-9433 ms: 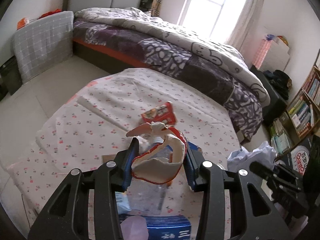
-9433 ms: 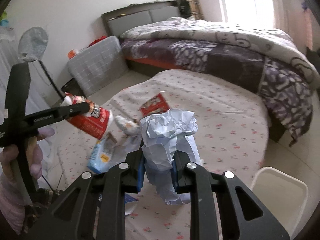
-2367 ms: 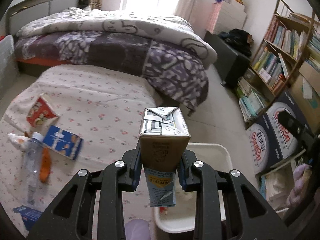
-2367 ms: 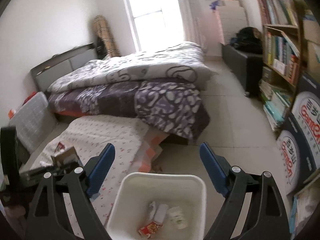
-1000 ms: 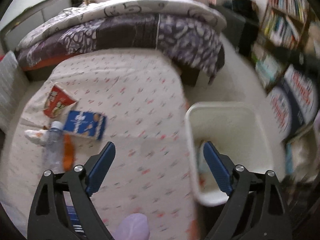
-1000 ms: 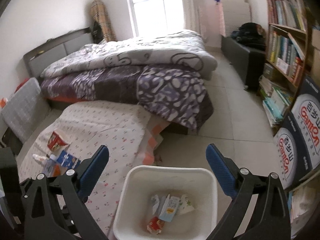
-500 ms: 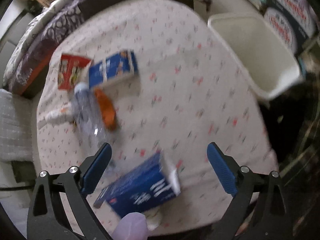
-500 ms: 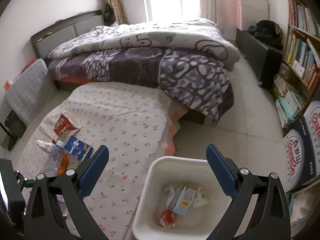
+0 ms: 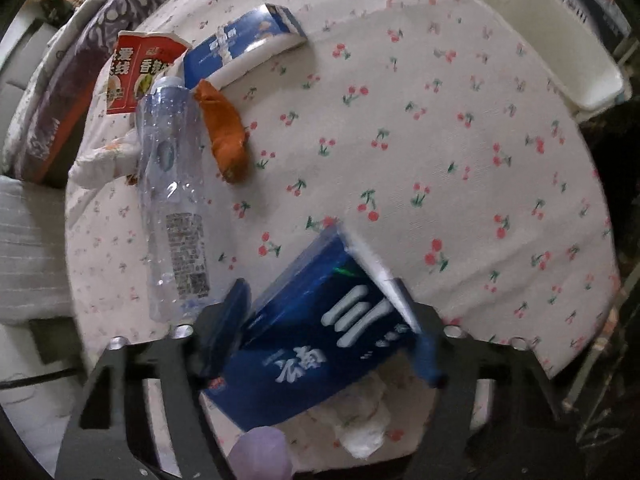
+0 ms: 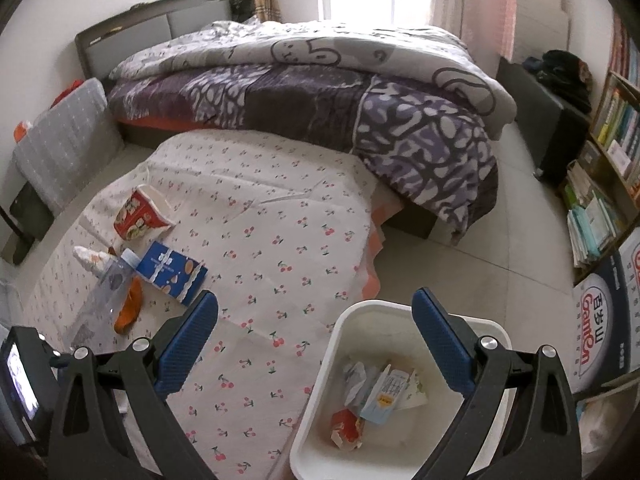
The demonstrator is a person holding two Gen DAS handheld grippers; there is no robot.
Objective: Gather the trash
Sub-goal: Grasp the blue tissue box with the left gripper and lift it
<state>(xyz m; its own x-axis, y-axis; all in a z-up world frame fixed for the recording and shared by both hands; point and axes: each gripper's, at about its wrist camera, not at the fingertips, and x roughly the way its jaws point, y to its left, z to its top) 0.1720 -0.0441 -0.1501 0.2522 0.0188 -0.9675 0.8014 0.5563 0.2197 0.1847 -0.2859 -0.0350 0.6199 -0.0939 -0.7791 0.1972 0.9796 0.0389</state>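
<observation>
My left gripper (image 9: 330, 318) points down at the cherry-print cloth (image 9: 440, 152). Its jaws are closing on a dark blue box (image 9: 304, 360) with white characters, and both pads touch the box's sides. A crumpled white tissue (image 9: 360, 424) lies under it. Farther off lie a clear plastic bottle (image 9: 172, 200), an orange wrapper (image 9: 226, 136), a blue-and-white carton (image 9: 240, 46) and a red noodle cup (image 9: 138, 76). My right gripper (image 10: 316, 340) hangs open and empty above the white bin (image 10: 436, 436), which holds several pieces of trash.
A bed with a purple and grey quilt (image 10: 320, 92) stands behind the covered low table. Bookshelves (image 10: 612, 152) and printed cardboard boxes (image 10: 600, 328) line the right side. A grey cushion (image 10: 60, 148) leans at the left. Bare tiled floor (image 10: 480, 240) lies between bed and bin.
My left gripper dropped toward the cloth and its wide jaws narrowed around the dark blue box. My right gripper drifted slightly toward the table and stayed open.
</observation>
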